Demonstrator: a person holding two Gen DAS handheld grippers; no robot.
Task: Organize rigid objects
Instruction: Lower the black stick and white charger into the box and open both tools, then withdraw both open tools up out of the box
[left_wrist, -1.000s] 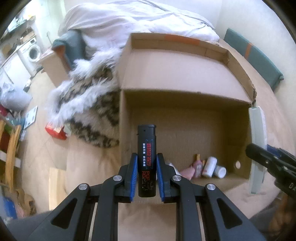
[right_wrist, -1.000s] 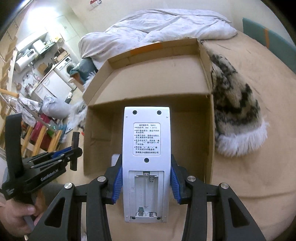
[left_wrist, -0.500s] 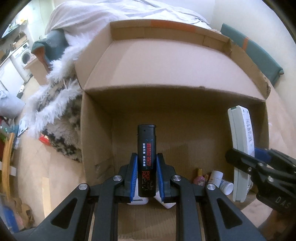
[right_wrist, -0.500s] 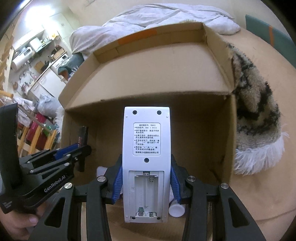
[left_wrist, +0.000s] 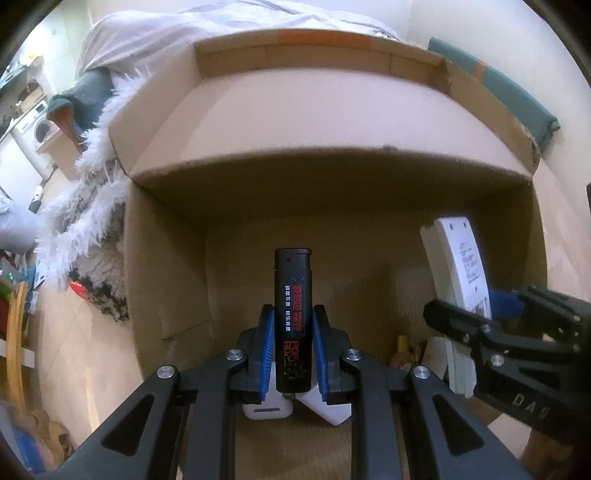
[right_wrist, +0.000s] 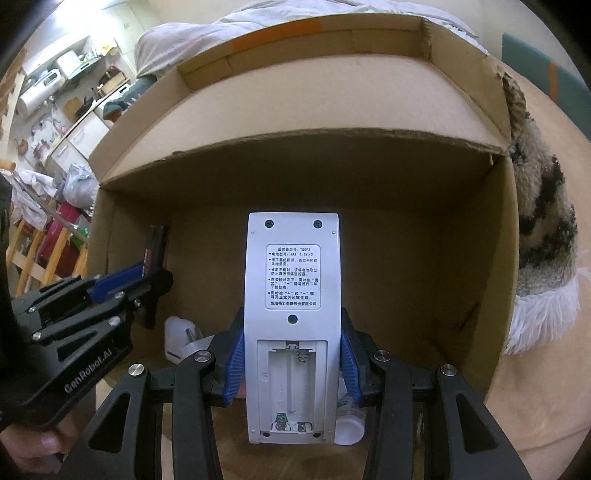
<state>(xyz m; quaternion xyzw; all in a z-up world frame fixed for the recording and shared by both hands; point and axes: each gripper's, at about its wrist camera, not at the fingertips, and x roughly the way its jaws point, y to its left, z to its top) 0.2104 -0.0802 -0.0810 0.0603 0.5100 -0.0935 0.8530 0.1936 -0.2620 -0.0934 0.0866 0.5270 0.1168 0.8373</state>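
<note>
My left gripper (left_wrist: 293, 354) is shut on a black lighter (left_wrist: 292, 317) with red lettering, held upright inside the open cardboard box (left_wrist: 332, 110). My right gripper (right_wrist: 291, 365) is shut on a white remote control (right_wrist: 291, 295), back side up, with its battery bay open, also inside the box (right_wrist: 332, 110). The remote (left_wrist: 458, 266) and right gripper (left_wrist: 491, 325) show at the right in the left wrist view. The lighter (right_wrist: 153, 258) and left gripper (right_wrist: 122, 291) show at the left in the right wrist view.
On the box floor lie white plug adapters (left_wrist: 266, 408), small bottles (left_wrist: 402, 350) and a white cap (right_wrist: 349, 430). A furry patterned blanket (right_wrist: 543, 229) lies beside the box on the tan bed. Grey bedding (left_wrist: 147, 37) is piled behind. Floor clutter (right_wrist: 55, 229) is at the left.
Both grippers have moved forward and down into the box with their objects still held. The box now fills both views.
</note>
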